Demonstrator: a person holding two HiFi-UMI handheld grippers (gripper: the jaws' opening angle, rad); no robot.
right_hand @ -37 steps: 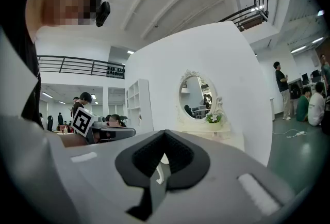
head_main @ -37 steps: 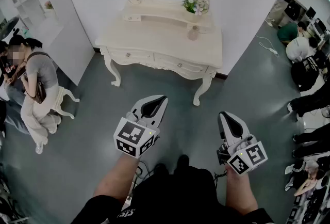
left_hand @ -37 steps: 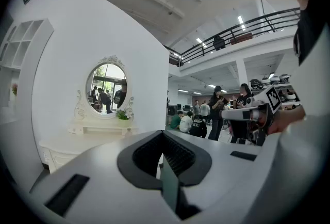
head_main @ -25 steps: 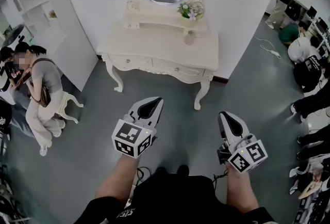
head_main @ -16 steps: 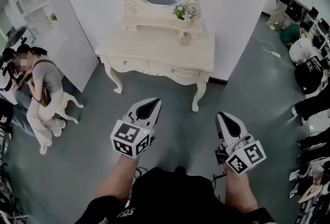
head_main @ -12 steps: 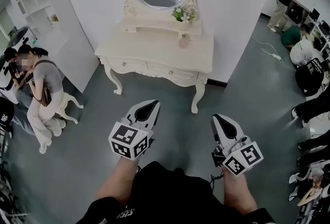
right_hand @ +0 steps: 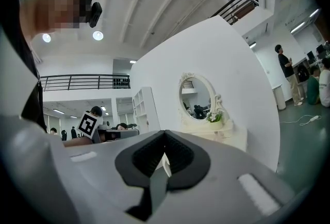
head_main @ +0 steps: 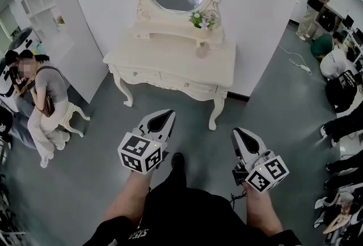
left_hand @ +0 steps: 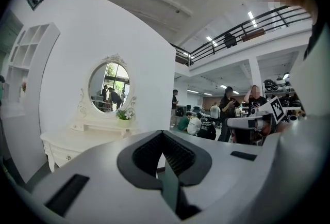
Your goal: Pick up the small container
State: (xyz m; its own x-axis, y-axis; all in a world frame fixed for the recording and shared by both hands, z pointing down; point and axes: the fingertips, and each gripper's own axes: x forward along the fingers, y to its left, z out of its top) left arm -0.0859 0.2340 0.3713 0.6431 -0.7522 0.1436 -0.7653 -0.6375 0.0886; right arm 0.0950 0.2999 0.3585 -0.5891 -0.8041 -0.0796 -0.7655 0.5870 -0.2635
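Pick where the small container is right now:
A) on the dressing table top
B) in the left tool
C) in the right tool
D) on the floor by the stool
A: the small container stands on the dressing table top, below the flowers, while the left tool and the right tool are both shut with nothing in them.

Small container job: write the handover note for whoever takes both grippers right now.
Left gripper: shut, empty.
Right gripper: shut, empty.
Both hang over the floor, short of the dressing table.
Small container: probably the little pinkish item on the tabletop, below the flowers; too small to be sure.
Done: nothing picked up.
Left: step up to the table, open one gripper, close on the container, lift.
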